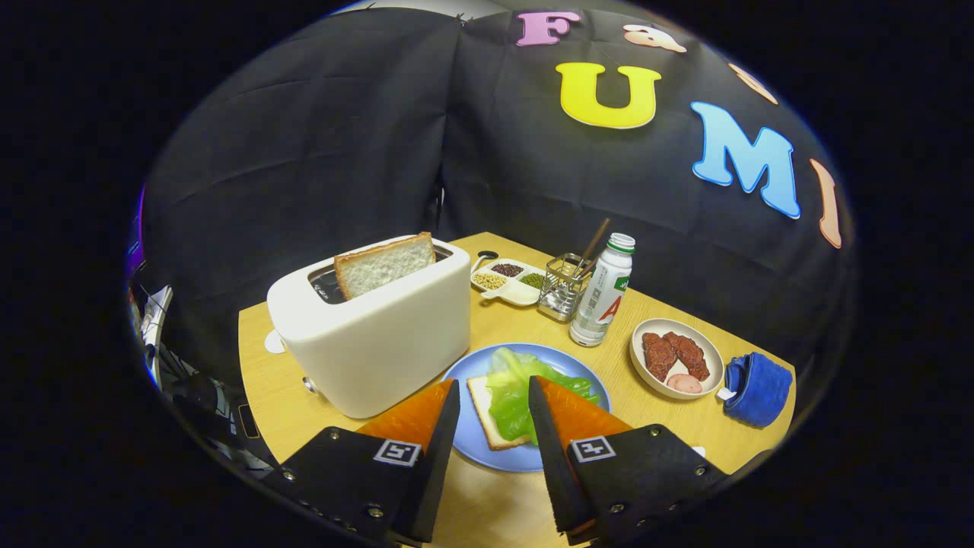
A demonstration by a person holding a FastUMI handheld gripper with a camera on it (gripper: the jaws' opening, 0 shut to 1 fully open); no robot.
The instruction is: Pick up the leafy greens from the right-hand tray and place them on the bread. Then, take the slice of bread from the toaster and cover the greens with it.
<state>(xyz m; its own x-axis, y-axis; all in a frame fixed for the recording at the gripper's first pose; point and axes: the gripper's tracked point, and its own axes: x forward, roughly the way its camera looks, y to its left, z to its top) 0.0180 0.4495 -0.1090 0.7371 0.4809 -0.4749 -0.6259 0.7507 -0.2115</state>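
With the leafy greens (pixel 525 392) already on the bread (pixel 487 415), my gripper (pixel 494 396) hangs wide and empty, so I should swing toward eleven o'clock and pinch the toaster (pixel 373 335) slice (pixel 384 265) squarely by its top edge.

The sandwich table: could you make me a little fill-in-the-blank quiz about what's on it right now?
1. The leafy greens lie on a slice of ____ on the blue plate.
2. Another slice stands up in the white ____.
3. The gripper fingers are ____, with nothing held.
4. The white bowl holds ____.

Missing: bread; toaster; open; meat
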